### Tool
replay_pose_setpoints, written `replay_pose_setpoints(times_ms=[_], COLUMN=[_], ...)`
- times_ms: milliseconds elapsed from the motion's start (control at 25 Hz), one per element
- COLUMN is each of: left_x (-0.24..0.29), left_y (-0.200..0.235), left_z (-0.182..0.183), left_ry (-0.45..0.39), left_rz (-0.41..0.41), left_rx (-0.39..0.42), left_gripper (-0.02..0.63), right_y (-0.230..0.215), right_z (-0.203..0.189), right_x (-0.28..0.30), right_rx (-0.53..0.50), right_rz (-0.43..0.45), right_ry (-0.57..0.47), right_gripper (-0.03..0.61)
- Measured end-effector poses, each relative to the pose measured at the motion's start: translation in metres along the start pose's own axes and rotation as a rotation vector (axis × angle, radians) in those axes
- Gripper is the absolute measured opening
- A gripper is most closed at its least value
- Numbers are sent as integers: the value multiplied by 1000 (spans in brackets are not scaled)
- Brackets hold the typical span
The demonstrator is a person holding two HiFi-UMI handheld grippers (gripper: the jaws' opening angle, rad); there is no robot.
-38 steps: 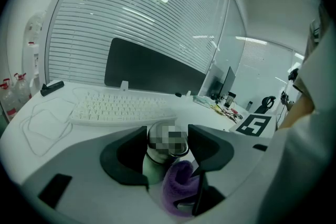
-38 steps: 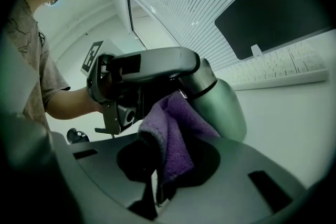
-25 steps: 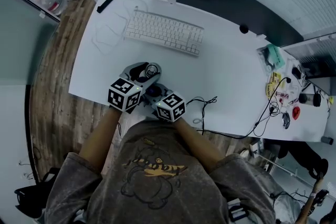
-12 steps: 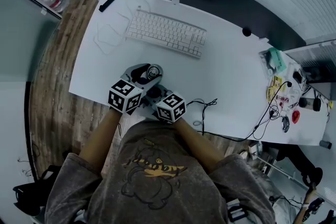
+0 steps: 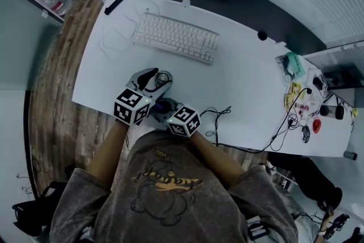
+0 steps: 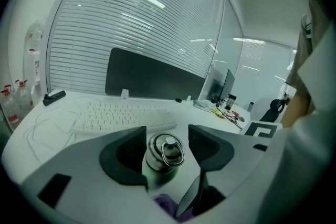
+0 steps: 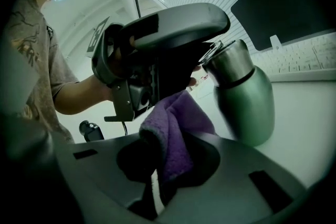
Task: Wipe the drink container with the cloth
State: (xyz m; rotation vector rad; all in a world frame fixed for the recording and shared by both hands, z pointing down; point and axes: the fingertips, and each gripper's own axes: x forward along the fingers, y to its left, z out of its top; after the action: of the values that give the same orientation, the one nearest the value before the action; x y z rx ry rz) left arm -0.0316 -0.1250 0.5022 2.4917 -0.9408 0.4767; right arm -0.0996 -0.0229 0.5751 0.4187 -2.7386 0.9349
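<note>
Task's thing: the drink container (image 7: 244, 94), a green metal bottle with a steel lid and ring, is near the front edge of the white worktop (image 5: 244, 82), right in front of the person and tilted off upright.
Left gripper: the left gripper (image 6: 167, 134) has its jaws set wide around the bottle's upper body, just under the lid. Since the bottle leans without falling, I judge this a firm hold.
Right gripper: the right gripper (image 7: 170, 152) is closed on the cloth (image 7: 176, 134), a purple fluffy one bunched up between its jaws.
Cloth and bottle: the cloth sits just beside the bottle's lower side. I cannot tell whether it is touching the metal.
Done so far: both things are picked up and brought together, one in each gripper.
Left to do: the rubbing itself, as far as I can judge. No mark or sheen on the bottle shows which parts are already wiped, so the whole body, the shoulder and the lid may remain.
Count, task things: one drink container, one cloth, two grippers.
Count, other things: one keyboard (image 5: 176, 37), one dark monitor (image 5: 239, 0) behind it, one small black bar (image 5: 114, 4) at the far left corner, one loose white cable (image 5: 116, 37) and one black cable (image 5: 219, 114).
Right end of the worktop: a cluster of small items, too small to count.
</note>
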Motion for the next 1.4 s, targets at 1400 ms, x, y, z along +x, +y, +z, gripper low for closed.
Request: replay_pose_setpoints(times_ms=[1400], left_x=[-38], left_y=[-40], left_z=[85], left_ry=[-240], left_rz=[4], left_rx=[29], left_gripper=[256], right_y=[-30], right_z=[112], right_x=[-223], right_rx=[-162], right_rz=[-514], right_ry=[-358], right_gripper=[54])
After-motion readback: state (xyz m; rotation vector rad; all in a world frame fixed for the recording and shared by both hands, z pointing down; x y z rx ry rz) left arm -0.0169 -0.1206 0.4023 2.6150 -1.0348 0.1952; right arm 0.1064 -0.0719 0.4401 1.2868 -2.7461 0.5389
